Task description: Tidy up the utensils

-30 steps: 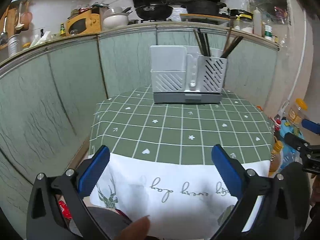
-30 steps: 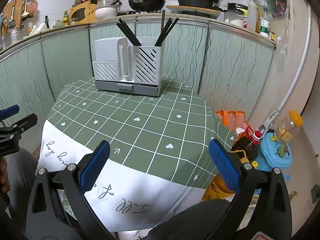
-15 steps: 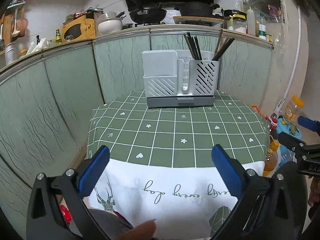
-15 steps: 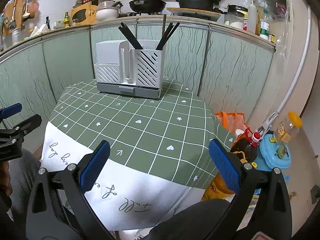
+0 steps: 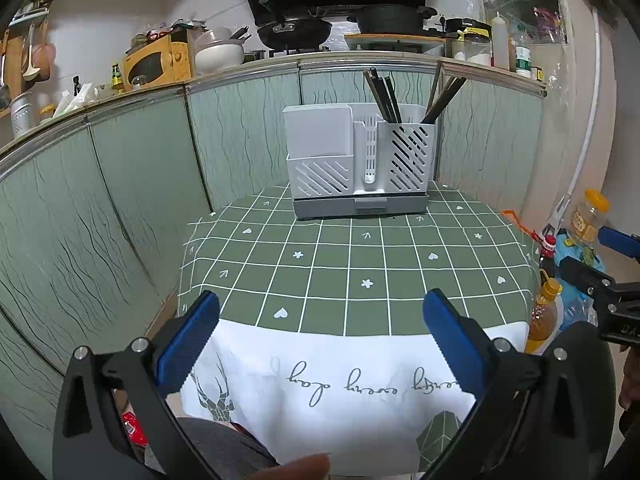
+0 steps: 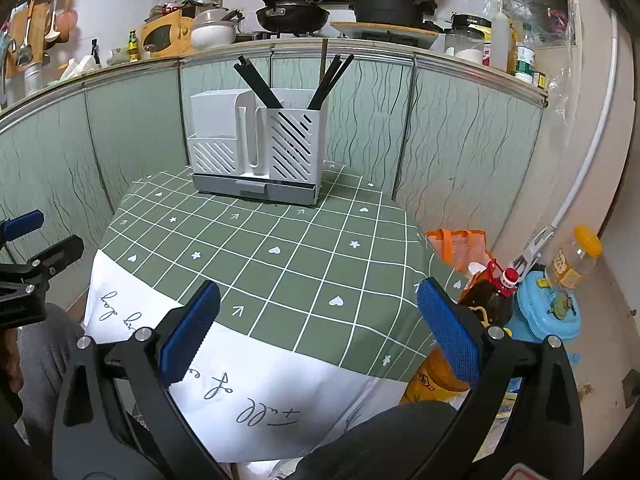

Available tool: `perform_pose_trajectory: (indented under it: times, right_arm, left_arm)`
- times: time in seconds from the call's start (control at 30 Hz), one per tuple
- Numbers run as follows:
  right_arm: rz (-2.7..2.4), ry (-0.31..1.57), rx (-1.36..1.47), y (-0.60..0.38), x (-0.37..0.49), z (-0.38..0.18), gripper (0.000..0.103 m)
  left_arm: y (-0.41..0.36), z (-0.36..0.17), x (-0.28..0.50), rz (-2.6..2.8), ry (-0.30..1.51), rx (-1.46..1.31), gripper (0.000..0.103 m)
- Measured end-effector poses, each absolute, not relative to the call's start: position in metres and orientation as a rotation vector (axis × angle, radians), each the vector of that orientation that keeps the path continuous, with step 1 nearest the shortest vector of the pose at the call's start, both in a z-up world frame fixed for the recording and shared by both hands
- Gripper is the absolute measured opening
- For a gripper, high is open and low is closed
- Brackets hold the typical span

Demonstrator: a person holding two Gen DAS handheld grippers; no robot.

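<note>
— Both views sit a bit farther back now than a moment ago; the white holder [image 5: 360, 168] looks smaller and more of the green checked cloth [image 5: 352, 272] shows; nothing on the table has moved.

— Where are the sticks?

— Dark chopsticks [image 5: 384, 94] stand in the holder's right slot, leaning two ways; the holder sits at the far edge of the table, by the green wall panels [image 5: 120, 200].

— And the tools?

— The left gripper [image 5: 320, 320] is spread wide with nothing between its blue pads [image 5: 188, 344]; the right gripper [image 6: 318, 320] is spread wide and empty too; both hang over the near white edge of the cloth, well apart from the holder.

— Anything else?

— Bottles [image 6: 488, 300] stand on the floor to the right.
</note>
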State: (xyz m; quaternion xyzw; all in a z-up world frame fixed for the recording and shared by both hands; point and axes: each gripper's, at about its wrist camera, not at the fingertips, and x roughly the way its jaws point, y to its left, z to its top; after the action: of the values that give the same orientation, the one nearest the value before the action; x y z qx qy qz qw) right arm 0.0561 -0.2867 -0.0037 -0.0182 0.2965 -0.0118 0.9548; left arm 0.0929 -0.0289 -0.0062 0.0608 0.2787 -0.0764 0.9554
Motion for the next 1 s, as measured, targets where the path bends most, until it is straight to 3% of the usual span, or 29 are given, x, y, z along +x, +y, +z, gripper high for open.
perform_pose_trajectory:
  times: [1.0]
  right_arm:
    - [-0.036, 0.608, -0.052, -0.2871, 0.0591, -0.0088, 0.095]
  left_arm:
    - [-0.0289, -0.0024, 0.0928, -0.132, 0.559, 0.134, 0.099]
